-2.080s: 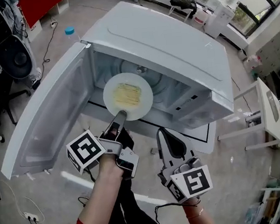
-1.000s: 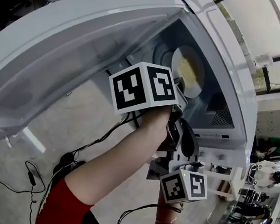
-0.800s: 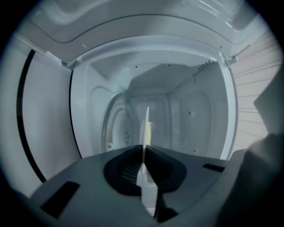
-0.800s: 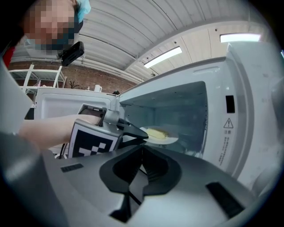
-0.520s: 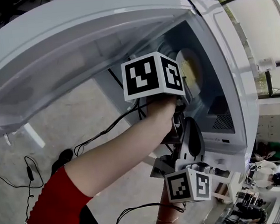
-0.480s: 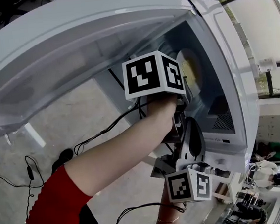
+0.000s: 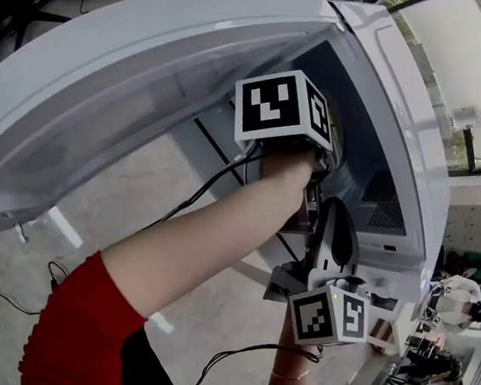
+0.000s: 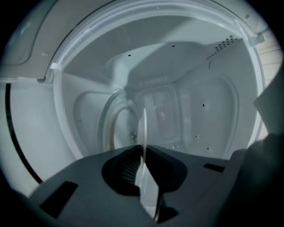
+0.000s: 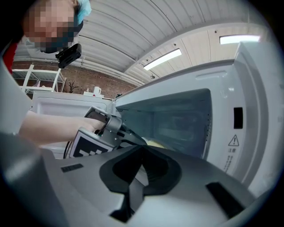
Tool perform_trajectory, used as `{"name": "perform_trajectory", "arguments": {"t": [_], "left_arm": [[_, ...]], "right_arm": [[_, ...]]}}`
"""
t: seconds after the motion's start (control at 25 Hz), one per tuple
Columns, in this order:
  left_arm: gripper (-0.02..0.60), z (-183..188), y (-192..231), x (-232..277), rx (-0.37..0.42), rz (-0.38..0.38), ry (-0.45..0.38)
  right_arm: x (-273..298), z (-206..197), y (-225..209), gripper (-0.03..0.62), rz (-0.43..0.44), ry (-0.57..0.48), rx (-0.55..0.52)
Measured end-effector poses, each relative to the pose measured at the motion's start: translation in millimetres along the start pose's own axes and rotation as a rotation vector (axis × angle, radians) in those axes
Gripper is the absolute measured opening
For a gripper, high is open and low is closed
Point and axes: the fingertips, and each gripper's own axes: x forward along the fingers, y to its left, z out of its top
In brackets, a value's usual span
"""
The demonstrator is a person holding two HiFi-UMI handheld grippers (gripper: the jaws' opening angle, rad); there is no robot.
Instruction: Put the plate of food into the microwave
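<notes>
White china, edge-on as a thin pale line, was all the left gripper view gave of the plate (image 8: 143, 128). Its rim ran between the dark jaws of the left tool (image 8: 143, 150). Those jaws were opening, though the pads lay against the rim on both sides, and the gap was only a sliver. The right tool (image 9: 143, 150) hung outside the microwave (image 7: 392, 129), jaws together with nothing between them.

The plate was inside the grey cavity, close beside the round turntable (image 8: 116, 128). From the right gripper view the food (image 9: 153, 143) showed only as a pale yellow strip just past the left tool's nose.

The head view hid the plate entirely behind the left tool's marker cube and the person's hand. The person's bare arm (image 7: 203, 242), in a red sleeve (image 7: 65, 351), reached in under the open door (image 7: 126, 80). Whether the plate's underside rested on the turntable or was just clear of it could not be told. The plate's face was not visible from any view.
</notes>
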Motion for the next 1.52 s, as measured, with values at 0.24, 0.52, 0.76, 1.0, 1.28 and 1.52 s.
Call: {"name": "perform_trajectory", "arguments": {"t": [0.24, 0.52, 0.76, 1.0, 1.28, 1.52], "left_arm": [[0.035, 3.8, 2.7, 4.1, 0.147, 0.060, 0.072], [0.040, 21.2, 3.1, 3.2, 0.354, 0.130, 0.043], [0.072, 13.9, 8.1, 2.3, 0.534, 0.212, 0.085], [0.084, 14.4, 7.4, 4.2, 0.616, 0.226, 0.106], [0.109, 17.3, 6.9, 0.5, 0.727, 0.287, 0.116], [0.137, 19.6, 9.2, 6.2, 0.885, 0.366, 0.130]], "right_arm": [[4.2, -2.5, -4.2, 0.015, 0.005, 0.002, 0.003], [4.8, 3.6, -1.1, 0.015, 0.011, 0.000, -0.018], [0.3, 6.0, -3.9, 0.015, 0.011, -0.010, -0.028], [-3.6, 8.9, -2.5, 0.015, 0.011, -0.010, -0.042], [-13.0, 14.4, -2.6, 0.015, 0.019, -0.029, -0.033], [-13.8, 11.6, -5.6, 0.015, 0.024, -0.030, -0.035]]}}
